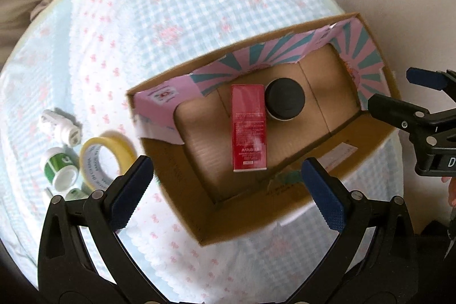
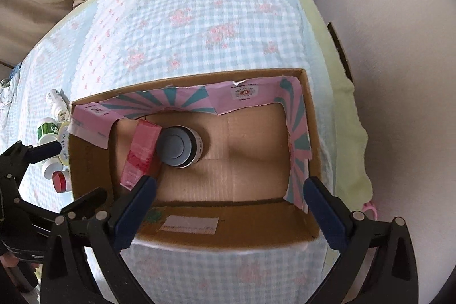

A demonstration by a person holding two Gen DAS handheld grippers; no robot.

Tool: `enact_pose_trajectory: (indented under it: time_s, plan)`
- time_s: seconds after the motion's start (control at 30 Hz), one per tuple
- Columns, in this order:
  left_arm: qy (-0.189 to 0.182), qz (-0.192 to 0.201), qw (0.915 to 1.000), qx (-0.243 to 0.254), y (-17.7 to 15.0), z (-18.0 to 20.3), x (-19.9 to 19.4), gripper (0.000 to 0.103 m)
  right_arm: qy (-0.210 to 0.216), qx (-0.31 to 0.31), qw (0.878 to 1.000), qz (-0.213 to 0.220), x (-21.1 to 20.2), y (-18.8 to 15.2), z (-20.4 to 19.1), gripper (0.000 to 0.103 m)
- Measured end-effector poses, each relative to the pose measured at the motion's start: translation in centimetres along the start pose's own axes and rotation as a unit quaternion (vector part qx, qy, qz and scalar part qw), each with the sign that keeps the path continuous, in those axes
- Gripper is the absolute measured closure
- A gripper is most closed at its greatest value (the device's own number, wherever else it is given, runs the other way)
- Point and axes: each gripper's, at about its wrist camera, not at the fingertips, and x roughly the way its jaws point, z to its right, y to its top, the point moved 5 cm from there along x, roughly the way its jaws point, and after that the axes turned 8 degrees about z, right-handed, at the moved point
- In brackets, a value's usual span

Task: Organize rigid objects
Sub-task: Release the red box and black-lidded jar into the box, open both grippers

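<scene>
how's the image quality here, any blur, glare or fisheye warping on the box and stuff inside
Left wrist view: strong fisheye bends the cardboard box walls; the small print on the red carton is soft and mostly unreadable; the tablecloth washes out pale. Right wrist view: black vignette corners, the dark-lidded jar lid shows a dull grey sheen, and shadow pools on the box floor.

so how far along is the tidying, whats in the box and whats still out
Done: the red carton and the black-lidded jar lie inside the cardboard box, side by side. In hand: nothing; the left tool and right tool are both open and empty above the box. Left: the yellow tape roll, white bottles and a red-capped bottle on the tablecloth.
</scene>
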Motion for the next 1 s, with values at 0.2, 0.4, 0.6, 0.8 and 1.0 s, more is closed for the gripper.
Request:
enact_pose_trajectory:
  time_s: [0.2,0.4,0.6,0.8,1.0]
  plan:
    - [0.001,0.042,0.9991,-0.003,-0.1,-1.0,-6.2,0.000,-0.012,-0.005,1.000,0.024,-4.3,-0.7,-1.4,0.000]
    - [0.010,0.093,0.9956,-0.009,-2.0,-2.5,-12.6,0.000,-0.021,-0.003,0.998,0.060,-10.2,-1.9,-3.4,0.000]
    - [0.031,0.133,0.9898,-0.041,-4.9,-5.4,-18.5,0.000,-0.021,-0.016,0.996,0.087,-15.0,-3.6,-5.8,0.000]
    - [0.046,0.154,0.9812,-0.106,-10.0,-9.8,-22.8,0.000,-0.017,-0.033,0.991,0.128,-18.0,-5.7,-8.5,0.000]
    - [0.068,0.155,0.9742,-0.150,-15.3,-15.1,-25.3,0.000,0.015,-0.024,0.989,0.145,-19.3,-8.3,-11.9,0.000]
